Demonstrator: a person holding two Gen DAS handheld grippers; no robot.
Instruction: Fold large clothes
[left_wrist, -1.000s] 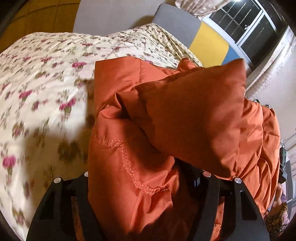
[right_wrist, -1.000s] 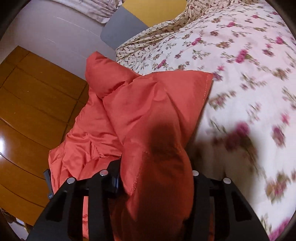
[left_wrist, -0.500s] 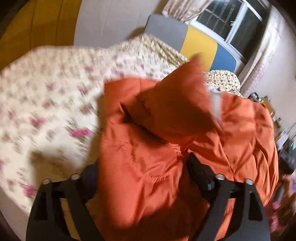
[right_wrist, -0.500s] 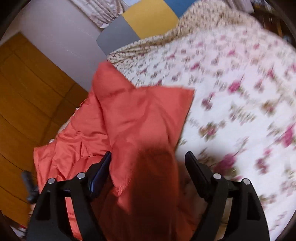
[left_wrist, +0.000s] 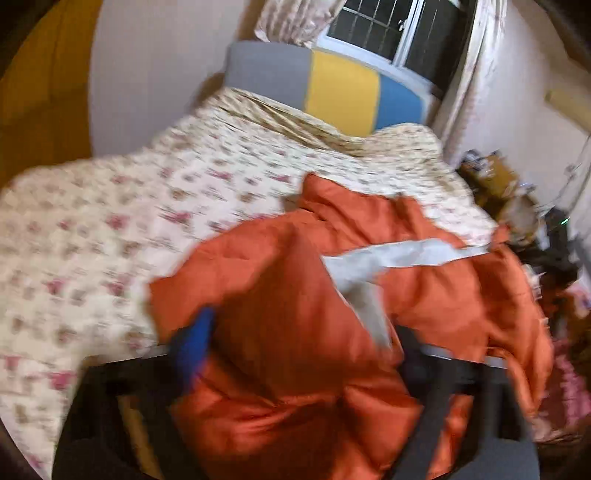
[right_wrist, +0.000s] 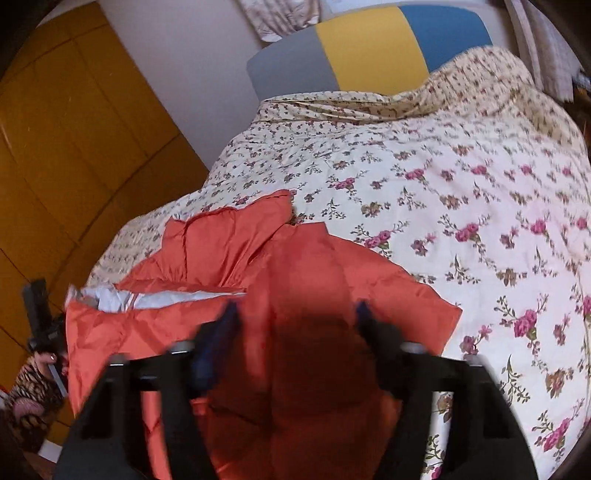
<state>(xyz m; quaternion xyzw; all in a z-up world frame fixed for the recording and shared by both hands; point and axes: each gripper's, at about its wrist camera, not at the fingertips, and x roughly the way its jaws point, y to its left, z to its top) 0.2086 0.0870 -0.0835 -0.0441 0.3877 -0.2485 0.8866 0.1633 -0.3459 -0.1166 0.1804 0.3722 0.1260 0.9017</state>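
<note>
Both claws opened; orange jacket (right_wrist: 306, 280) on floral bedspread (right_wrist: 461, 177).

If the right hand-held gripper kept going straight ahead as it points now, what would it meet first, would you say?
The orange jacket: its fabric already fills the gap between the right hand-held gripper fingers and bunches just ahead. Past that lies the floral bedspread, though depth is hard to judge here.

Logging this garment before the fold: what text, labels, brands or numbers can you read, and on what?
None readable.
Orange jacket: no label or print showing; its pale inner strip is blank.
Floral bedspread: pattern only.
Clutter beside the bed: too blurred to read.
</note>
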